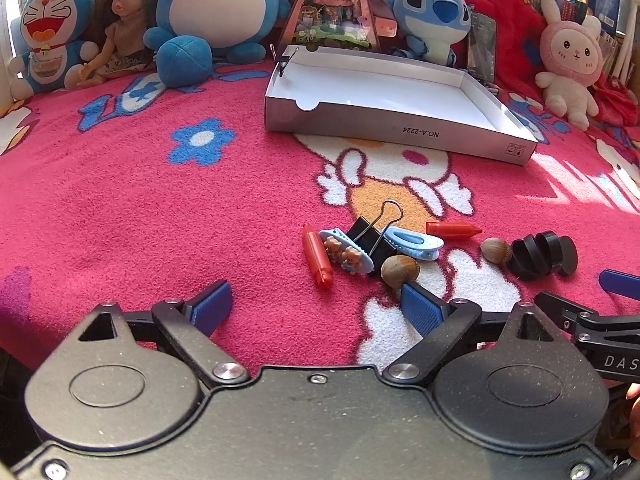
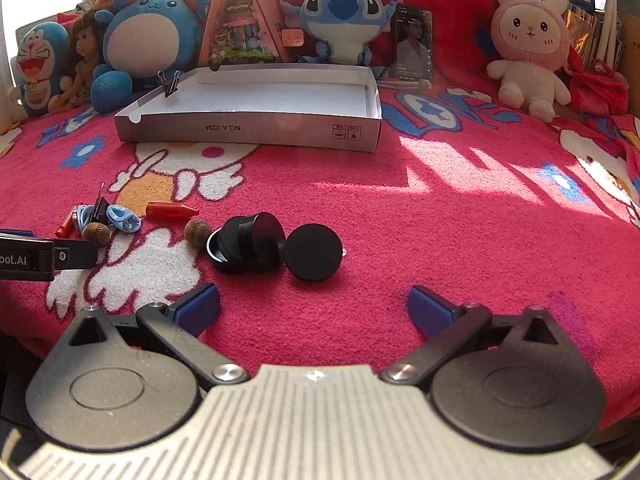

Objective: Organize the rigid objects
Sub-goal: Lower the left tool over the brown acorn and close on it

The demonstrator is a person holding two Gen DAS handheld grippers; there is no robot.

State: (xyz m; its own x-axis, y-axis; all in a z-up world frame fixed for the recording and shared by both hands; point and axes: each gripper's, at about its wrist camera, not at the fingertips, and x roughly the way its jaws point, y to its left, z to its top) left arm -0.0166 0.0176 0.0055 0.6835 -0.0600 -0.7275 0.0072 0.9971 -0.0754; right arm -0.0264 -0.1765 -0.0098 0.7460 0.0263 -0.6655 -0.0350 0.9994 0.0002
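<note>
Left gripper (image 1: 316,304) jaws apart, nothing between them; right pad just beside hazelnut (image 1: 400,270). Right gripper (image 2: 314,306) jaws apart too, empty, hovering short of black round holder (image 2: 244,246) and black disc (image 2: 314,252). Best to take the hazelnut first: shift left jaws over, straddle, close gently since likely to roll. Beyond: red crayon (image 1: 318,256), bear hair clip (image 1: 346,254), binder clip (image 1: 370,236), blue clip (image 1: 416,242), second crayon (image 1: 454,229), second nut (image 1: 496,250). Farthest: open box lid (image 1: 400,132) on pink blanket (image 1: 160,208), probable drop target.
</note>
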